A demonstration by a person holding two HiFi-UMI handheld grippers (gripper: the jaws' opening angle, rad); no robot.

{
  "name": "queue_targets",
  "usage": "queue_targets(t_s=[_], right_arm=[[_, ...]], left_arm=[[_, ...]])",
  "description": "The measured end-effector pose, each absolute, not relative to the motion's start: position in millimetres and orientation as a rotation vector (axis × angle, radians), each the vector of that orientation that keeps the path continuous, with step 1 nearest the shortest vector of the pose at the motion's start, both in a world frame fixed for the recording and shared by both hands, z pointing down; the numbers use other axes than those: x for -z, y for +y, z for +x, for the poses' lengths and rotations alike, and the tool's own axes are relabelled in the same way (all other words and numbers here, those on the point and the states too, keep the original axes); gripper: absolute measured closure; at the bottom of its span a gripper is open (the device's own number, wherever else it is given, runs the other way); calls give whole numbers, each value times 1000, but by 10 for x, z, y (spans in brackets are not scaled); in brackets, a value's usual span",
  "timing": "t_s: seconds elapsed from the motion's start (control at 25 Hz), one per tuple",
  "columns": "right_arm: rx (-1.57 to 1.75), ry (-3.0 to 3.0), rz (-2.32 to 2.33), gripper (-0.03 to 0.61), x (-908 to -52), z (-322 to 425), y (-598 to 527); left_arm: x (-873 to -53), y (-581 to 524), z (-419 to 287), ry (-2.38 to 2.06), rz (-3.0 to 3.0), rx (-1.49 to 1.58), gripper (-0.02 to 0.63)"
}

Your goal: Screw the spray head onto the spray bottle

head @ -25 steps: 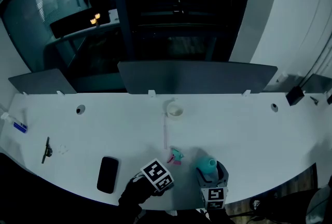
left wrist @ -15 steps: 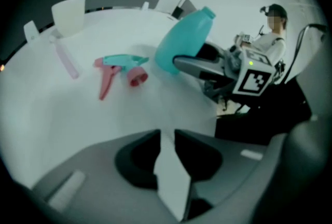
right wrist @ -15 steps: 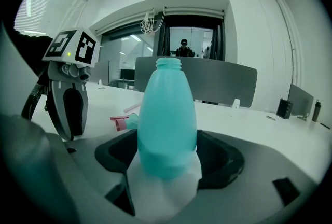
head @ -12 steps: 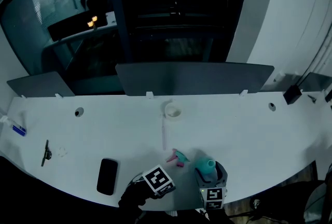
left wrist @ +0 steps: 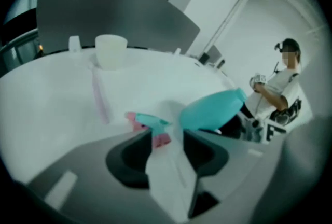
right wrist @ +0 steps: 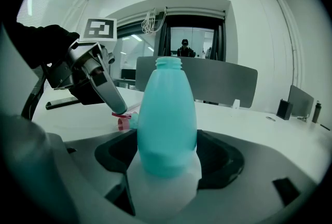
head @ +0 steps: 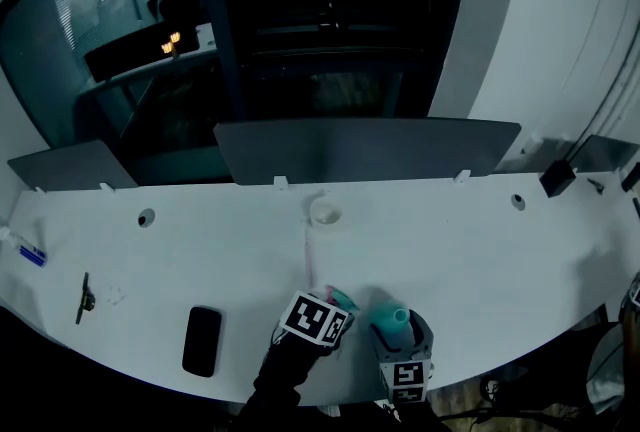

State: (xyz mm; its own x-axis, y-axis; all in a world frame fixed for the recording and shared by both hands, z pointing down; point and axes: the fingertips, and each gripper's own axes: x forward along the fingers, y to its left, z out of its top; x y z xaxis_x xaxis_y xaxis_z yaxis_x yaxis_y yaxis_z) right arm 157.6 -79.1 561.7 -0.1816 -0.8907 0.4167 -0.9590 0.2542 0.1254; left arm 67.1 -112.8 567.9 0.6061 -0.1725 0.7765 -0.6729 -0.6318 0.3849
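Teal spray bottle (right wrist: 167,119) clamped, neck uncapped — spray head (left wrist: 148,123) loose on the bench (head: 480,250).
The right hand-held gripper (right wrist: 167,151) grasps the bottle's base; the left hand-held gripper (left wrist: 167,135), jaws just opening, is released — the teal-and-pink head lies at its tips.

- White cup (head: 325,213) on the table (head: 480,260), near the grey divider (head: 365,150).
- Black phone (head: 202,341) by the table's front edge, left.
- Black tool (head: 85,296) and a small blue thing (head: 32,255) far left.
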Motion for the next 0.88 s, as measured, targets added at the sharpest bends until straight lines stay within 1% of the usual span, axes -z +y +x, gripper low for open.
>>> queue_targets(t_s=[0.08, 0.28, 0.36, 0.56, 0.64, 0.72, 0.88], right_arm=[[-226, -2129, 1684, 213, -5617, 1575, -790], [-234, -2131, 1682, 213, -5619, 1587, -785], [-238, -2134, 1683, 213, -5620, 1590, -788], [-241, -2140, 1676, 213, -5612, 1595, -788], [-243, -2144, 1673, 213, -5620, 1593, -787], [-242, -2152, 1667, 213, -5627, 1582, -793], [-245, -2180, 1625, 213, -5620, 1503, -802]], left_arm=[[-5731, -1160, 708, -709, 2151, -1003, 440], [-5968, -1093, 800, -690, 2156, -1208, 443], [-6089, -1067, 785, -676, 2144, -1290, 456], [-6128, -1058, 778, -610, 2188, -1303, 468], [-6064, -1065, 756, -594, 2232, -1263, 471], [-5871, -1122, 738, -614, 2311, -1140, 472], [-5092, -1355, 709, -707, 2549, -695, 474]])
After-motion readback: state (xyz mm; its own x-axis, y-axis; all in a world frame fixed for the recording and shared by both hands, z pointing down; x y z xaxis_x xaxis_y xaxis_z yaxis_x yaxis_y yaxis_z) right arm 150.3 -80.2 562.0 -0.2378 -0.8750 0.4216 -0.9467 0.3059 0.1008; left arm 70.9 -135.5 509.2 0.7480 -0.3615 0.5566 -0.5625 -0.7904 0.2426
